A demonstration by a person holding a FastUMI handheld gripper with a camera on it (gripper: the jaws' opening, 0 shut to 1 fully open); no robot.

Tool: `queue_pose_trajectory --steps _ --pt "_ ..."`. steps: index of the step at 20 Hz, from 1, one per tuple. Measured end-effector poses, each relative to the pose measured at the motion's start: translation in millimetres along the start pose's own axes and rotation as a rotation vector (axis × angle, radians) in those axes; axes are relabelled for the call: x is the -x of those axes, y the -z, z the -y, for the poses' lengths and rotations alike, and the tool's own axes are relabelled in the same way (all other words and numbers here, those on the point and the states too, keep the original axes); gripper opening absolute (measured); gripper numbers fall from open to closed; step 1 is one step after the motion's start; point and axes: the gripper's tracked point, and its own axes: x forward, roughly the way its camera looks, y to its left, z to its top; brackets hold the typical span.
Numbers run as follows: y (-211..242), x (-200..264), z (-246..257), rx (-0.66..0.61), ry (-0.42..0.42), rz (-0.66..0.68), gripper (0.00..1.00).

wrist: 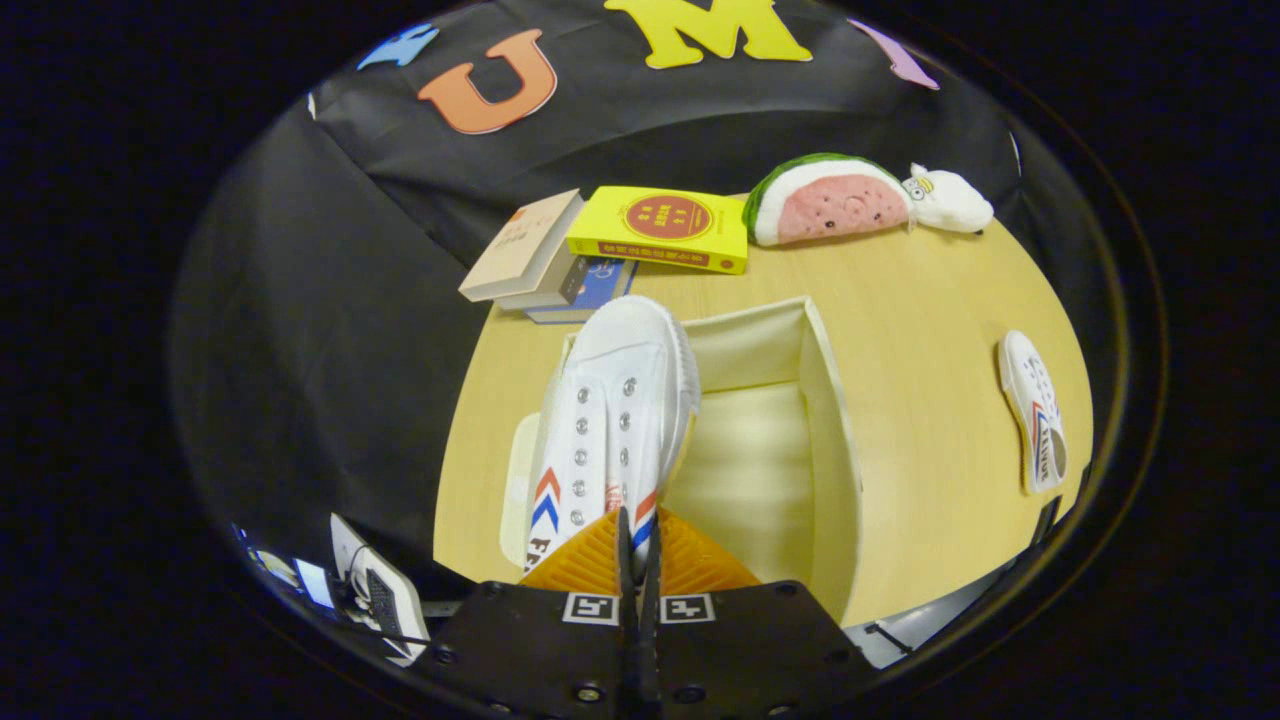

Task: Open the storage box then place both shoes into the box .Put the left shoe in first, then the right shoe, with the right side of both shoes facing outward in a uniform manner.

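Note:
A white canvas shoe [610, 420] with red and blue chevrons hangs from my gripper [637, 545], whose fingers are shut on its heel end. Its toe points away from me, over the left part of the open cream storage box [830, 440]. The box stands on the yellow table just ahead of the fingers, its inside visible to the right of the held shoe. The second white shoe [1035, 412] lies on its side on the table, well off to the right of the box.
Beyond the box lie a stack of books [545, 262] and a yellow book [665, 228]. A watermelon plush [825, 198] and a small white plush [948, 200] rest at the table's far side. The table's rounded edge [455, 440] runs close left of the box.

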Motion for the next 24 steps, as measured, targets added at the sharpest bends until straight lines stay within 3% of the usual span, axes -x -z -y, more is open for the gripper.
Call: queue_pose_trajectory --steps 6,9,10,14,24 --pt "10 -23 -7 -0.005 0.005 -0.046 0.01" --pt "9 -27 -5 -0.002 -0.003 -0.057 0.11" --pt "6 -25 -2 0.002 -0.005 -0.049 0.20" --pt "-2 -18 10 -0.015 -0.033 -0.021 0.95" --pt "-56 101 89 0.144 0.067 0.359 0.94"
